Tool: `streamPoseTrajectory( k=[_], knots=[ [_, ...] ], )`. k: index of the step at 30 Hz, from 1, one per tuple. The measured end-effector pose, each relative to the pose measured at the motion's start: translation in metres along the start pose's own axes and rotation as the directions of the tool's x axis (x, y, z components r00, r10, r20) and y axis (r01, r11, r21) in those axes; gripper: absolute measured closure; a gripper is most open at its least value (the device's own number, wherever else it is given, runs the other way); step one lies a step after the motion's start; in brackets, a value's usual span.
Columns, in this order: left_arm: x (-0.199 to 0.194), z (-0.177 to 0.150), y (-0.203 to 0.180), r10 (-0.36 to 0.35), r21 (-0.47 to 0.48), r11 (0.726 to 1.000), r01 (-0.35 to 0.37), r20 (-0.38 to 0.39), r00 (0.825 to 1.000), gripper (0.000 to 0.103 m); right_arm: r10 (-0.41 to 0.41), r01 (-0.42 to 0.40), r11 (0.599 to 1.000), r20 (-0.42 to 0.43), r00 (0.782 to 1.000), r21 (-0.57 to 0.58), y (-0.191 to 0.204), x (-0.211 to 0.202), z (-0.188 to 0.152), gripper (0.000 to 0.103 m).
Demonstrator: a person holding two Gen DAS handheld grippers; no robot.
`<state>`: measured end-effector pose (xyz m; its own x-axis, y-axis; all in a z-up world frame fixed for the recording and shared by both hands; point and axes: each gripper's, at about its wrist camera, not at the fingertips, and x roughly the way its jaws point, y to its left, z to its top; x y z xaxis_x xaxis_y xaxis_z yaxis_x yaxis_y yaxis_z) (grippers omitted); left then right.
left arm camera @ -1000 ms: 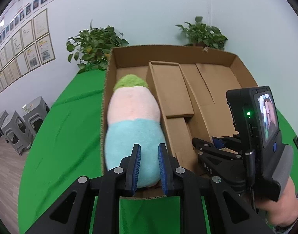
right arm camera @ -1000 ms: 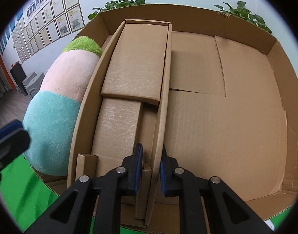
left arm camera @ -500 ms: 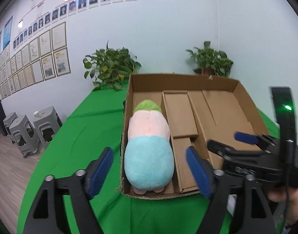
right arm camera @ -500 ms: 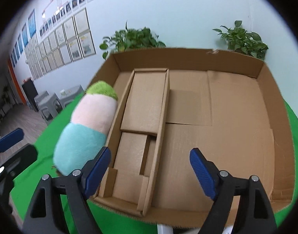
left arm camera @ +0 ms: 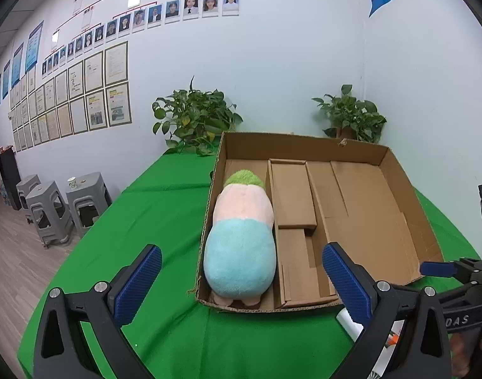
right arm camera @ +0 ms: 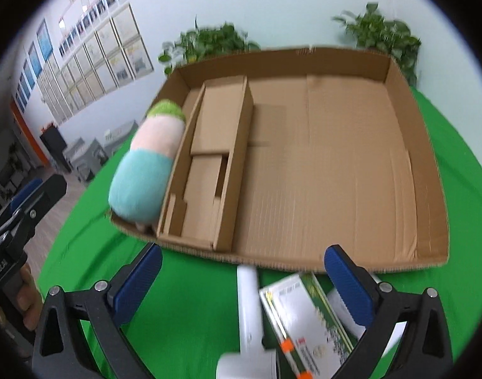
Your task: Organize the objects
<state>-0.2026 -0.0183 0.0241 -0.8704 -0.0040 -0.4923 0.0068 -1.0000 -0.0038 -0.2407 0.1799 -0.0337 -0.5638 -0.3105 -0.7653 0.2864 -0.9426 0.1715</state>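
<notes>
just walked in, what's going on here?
A person with a handheld gripper in each hand is sorting things into a cardboard box on a green table. A plush toy lies in the box's narrow left compartment, beside a cardboard divider. The left gripper and right gripper have just been opening, and both are open and empty. A white bottle and a paper packet lie on the table in front of the box.
</notes>
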Motion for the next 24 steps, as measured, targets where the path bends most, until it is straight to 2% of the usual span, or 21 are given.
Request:
streamPoseTrajectory(
  k=[5,10,14,17,24],
  knots=[
    [0.002,-0.003,0.004,0.009,-0.025,1.0,-0.01,-0.025,1.0,0.001,0.043,-0.043,0.999,-0.039,0.998,0.013,0.005,-0.025,-0.005,0.001],
    [0.005,-0.016,0.009,0.025,-0.045,0.999,-0.027,-0.044,0.999,0.001,0.048,-0.047,0.999,-0.034,0.998,0.015,0.012,-0.056,0.0,0.001],
    [0.012,-0.028,0.012,0.038,-0.053,0.998,-0.042,-0.067,0.997,0.0,0.038,-0.038,0.998,0.006,0.999,0.045,0.017,-0.079,0.007,0.001],
    [0.017,-0.031,0.012,0.017,-0.047,0.999,-0.021,-0.077,0.997,0.0,0.035,-0.037,0.997,0.03,0.999,0.069,0.019,-0.09,0.012,0.001],
    [0.022,-0.028,0.01,-0.004,-0.041,0.999,0.001,-0.079,0.997,0.001,0.087,-0.093,0.994,0.092,0.992,0.057,0.026,-0.106,0.025,0.001]
  ],
)
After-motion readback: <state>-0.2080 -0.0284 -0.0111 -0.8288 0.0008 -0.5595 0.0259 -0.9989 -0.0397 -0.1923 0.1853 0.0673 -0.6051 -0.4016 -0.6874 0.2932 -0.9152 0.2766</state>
